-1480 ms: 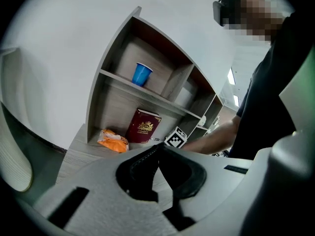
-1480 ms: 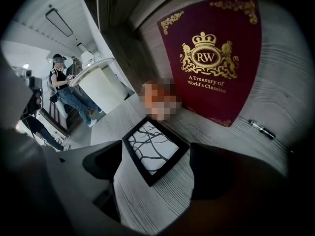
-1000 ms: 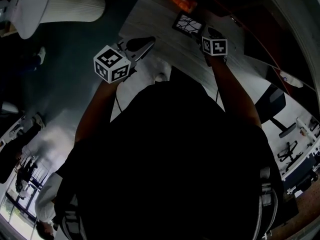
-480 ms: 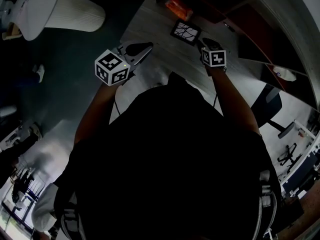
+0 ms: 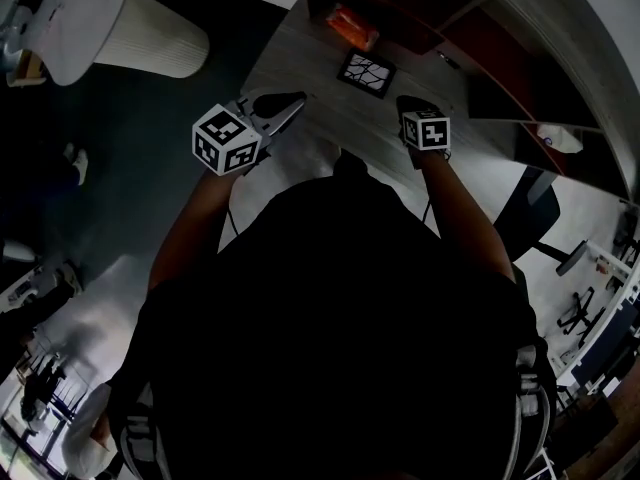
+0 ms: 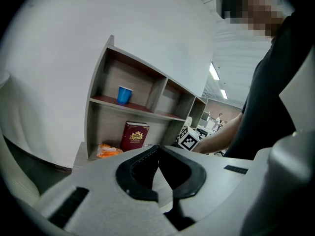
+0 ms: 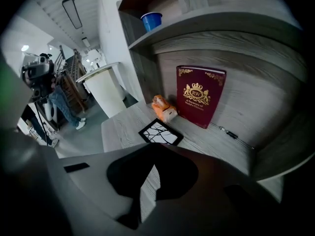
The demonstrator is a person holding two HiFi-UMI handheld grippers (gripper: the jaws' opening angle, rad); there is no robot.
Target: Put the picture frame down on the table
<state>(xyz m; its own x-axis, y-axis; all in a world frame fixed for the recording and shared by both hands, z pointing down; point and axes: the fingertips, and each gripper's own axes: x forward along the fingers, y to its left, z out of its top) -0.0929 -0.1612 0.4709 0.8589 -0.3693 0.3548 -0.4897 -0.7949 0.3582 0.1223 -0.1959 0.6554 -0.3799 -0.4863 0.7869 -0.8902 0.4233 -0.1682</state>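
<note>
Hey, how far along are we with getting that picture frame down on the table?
It looks done: the picture frame lies flat on the table, in front of the red book. Nothing is in hand: the right claw has just closed empty, short of the frame, and the left claw is shut and empty too. Nothing of the task seems left.

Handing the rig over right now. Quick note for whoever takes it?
Left gripper: jaws shut, empty, clear of the frame.
Right gripper: jaws have just closed with nothing between them, also clear of the frame.
Frame: flat on the table, beside the orange packet, near the red book.
Done: frame down and released.
Left: nothing that shows.
</note>
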